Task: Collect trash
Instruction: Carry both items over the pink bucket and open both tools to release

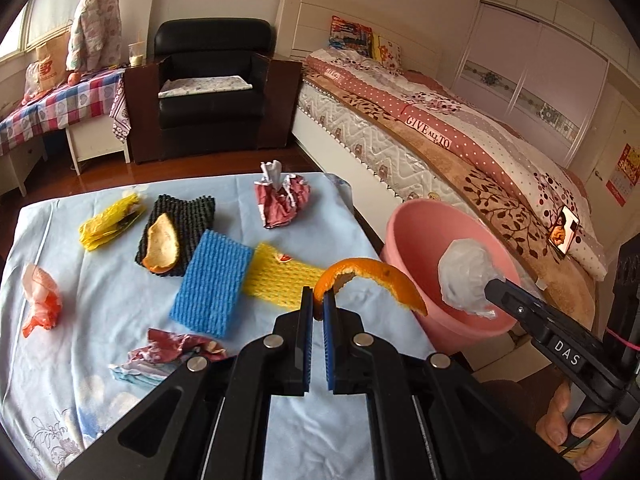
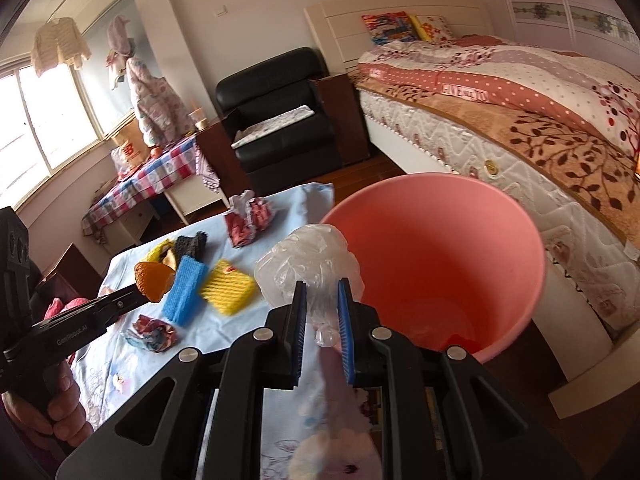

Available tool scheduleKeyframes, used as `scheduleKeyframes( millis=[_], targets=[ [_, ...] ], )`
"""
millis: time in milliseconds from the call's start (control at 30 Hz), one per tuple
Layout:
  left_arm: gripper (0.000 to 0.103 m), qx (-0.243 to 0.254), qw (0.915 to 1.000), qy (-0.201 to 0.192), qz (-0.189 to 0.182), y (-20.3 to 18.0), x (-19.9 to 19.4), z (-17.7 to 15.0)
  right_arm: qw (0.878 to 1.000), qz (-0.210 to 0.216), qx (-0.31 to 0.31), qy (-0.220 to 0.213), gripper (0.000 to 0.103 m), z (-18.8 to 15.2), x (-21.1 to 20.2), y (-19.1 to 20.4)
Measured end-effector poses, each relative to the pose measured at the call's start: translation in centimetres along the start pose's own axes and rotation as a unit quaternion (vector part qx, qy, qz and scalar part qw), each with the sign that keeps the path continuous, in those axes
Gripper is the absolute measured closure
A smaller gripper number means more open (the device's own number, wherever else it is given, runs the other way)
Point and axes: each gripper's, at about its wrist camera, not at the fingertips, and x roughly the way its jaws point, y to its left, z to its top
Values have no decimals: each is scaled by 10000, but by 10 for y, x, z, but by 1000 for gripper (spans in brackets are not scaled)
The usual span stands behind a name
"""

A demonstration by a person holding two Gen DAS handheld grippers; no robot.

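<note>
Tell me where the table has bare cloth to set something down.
Bare cloth lies between the orange bag and the blue net, and along the near edge below the crumpled wrapper. The far left corner is free too. The middle is crowded: yellow bag, black net, blue and yellow nets lie close together.

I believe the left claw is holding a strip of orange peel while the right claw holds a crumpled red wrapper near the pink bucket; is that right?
Not quite. The right claw holds a crumpled clear plastic bag, not a red wrapper, as the right wrist view shows. The rest stands: the left claw holds the orange peel, near the pink bucket.
</note>
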Motion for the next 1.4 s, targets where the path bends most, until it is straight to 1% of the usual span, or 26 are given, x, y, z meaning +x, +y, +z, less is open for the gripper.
scheduleKeyframes(
  millis=[233,533,867,933,967,1033,1067,1100,1167,1333,1400],
  targets=[
    [99,384,9990,136,-197,-42,24,4,9991,-366,208,-39,87,3,-2,-30],
    [99,815,9954,346,-374,-88,55,6,9976,-564,409,52,87,0,1,-50],
    [97,897,9931,593,-458,-106,84,5,9955,-760,557,83,87,-2,4,-64],
    [95,877,9933,600,-445,-107,87,4,9953,-786,562,81,87,-2,4,-67],
    [90,869,9934,604,-450,-107,88,4,9951,-804,568,77,87,-2,5,-68],
    [75,853,9934,600,-475,-106,88,3,9949,-823,583,77,87,-2,5,-69],
    [63,834,9938,572,-458,-105,87,3,9948,-824,593,77,87,-2,5,-69],
    [59,809,9942,533,-473,-104,86,4,9948,-825,597,74,87,-2,6,-70],
    [58,786,9943,473,-541,-104,83,4,9945,-839,617,83,87,-2,6,-71],
    [56,749,9946,443,-565,-102,79,5,9940,-822,697,165,86,-2,10,-73],
    [56,732,9947,452,-561,-101,78,5,9938,-783,761,191,84,-3,11,-74]
  ],
)
